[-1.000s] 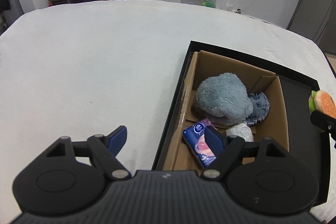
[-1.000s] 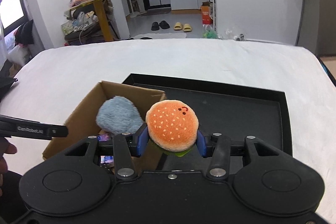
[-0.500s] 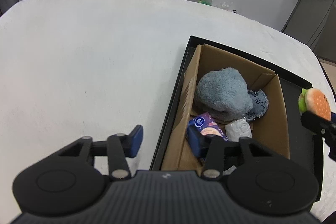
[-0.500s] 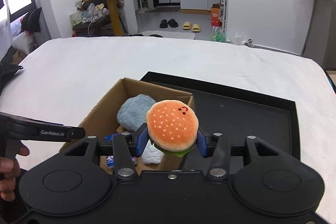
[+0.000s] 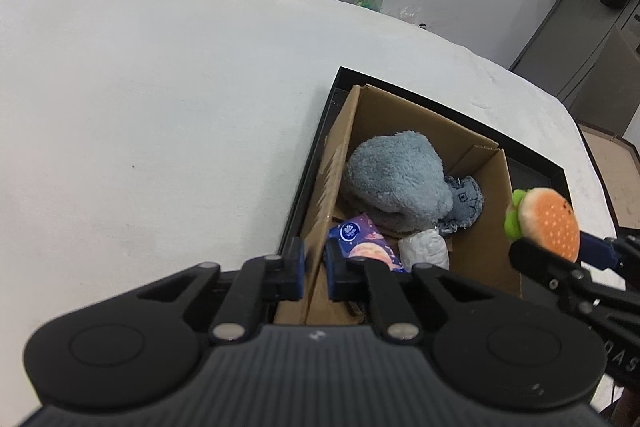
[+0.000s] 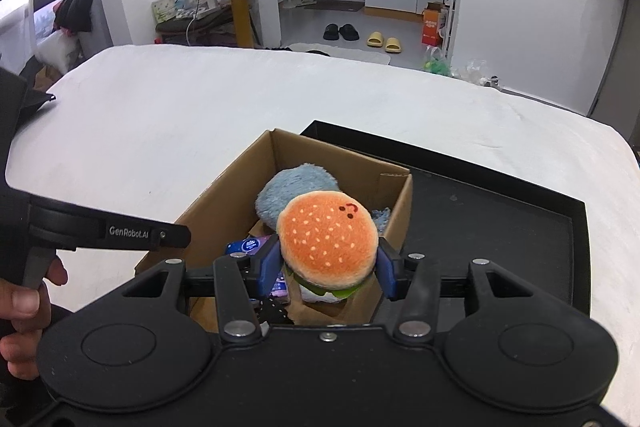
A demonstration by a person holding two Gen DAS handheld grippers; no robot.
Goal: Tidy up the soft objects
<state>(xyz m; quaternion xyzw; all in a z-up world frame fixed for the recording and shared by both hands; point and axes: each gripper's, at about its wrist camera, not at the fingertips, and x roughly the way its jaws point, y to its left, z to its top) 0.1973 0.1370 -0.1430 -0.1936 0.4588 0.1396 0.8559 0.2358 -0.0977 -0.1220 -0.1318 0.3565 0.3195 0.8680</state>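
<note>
Having closed, the left hand-held gripper point(image 5: 314, 269) pinches the cardboard box point(image 5: 332, 183) wall; the right clamps the burger plush point(image 6: 328, 241).

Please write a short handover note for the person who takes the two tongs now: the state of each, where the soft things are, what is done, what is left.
Left tongs: just closed onto the near left wall of the cardboard box, steadying it.
Right tongs: shut on the burger plush, held above the box.
Box stands in the black tray on the white bed.
Done: grey-blue plush, denim piece, tissue pack and white bundle are in the box.
Left: lower the burger into the box, release, then let go of the wall.
</note>
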